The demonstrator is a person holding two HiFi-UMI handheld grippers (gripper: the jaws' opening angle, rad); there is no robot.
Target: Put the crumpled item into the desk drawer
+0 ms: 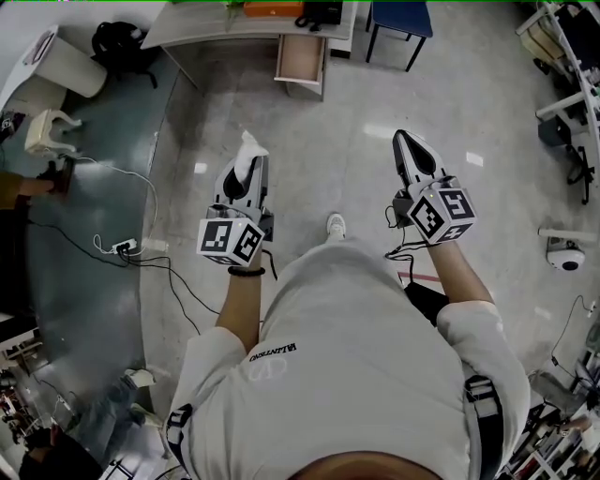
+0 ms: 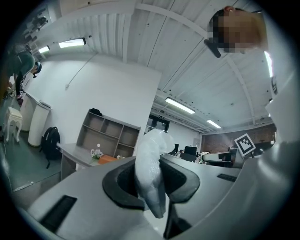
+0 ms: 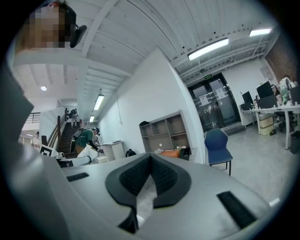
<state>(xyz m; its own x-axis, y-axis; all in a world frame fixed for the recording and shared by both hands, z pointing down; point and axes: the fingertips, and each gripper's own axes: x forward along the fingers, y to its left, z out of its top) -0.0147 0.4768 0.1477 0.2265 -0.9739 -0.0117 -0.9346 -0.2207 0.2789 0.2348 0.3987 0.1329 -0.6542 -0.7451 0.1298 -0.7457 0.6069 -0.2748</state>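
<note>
The crumpled white item (image 1: 249, 150) sticks up out of my left gripper (image 1: 250, 171), whose jaws are shut on it. In the left gripper view the crumpled item (image 2: 151, 164) fills the gap between the dark pads (image 2: 123, 183), and the left gripper (image 2: 150, 180) is held up in the air. My right gripper (image 1: 409, 142) is level with it on the right, its jaws shut with nothing between them; the right gripper (image 3: 149, 164) shows its pads meeting. The desk (image 1: 211, 25) stands ahead across the floor, and its drawer (image 1: 301, 58) is pulled out.
A blue chair (image 1: 399, 19) stands right of the desk, which carries an orange thing (image 1: 272, 9) and a black phone (image 1: 322, 13). A backpack (image 1: 123, 42) and white bin (image 1: 67, 64) are at far left. Cables and a power strip (image 1: 123, 247) lie on the floor at left.
</note>
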